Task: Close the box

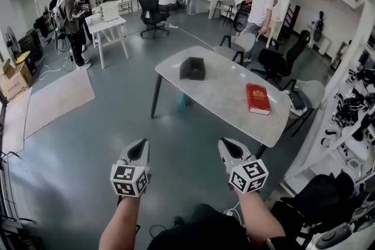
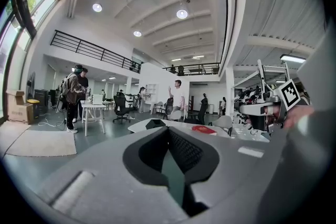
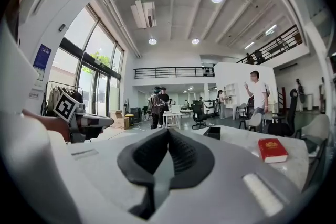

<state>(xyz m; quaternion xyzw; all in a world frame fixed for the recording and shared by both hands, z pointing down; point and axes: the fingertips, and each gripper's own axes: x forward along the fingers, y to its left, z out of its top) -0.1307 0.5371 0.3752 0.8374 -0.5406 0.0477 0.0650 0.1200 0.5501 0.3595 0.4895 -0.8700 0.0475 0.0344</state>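
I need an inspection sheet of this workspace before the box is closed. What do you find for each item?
Surface: white table, mostly bare.
Job's things: black box at the table's far end; it looks open on top.
Clutter: red book lying flat near the table's right edge.
Grippers: left gripper and right gripper both shut, empty, short of the table.
Cables: white cable on the floor beyond the table.
Surroundings: people standing, office chairs, white desk, cardboard boxes.
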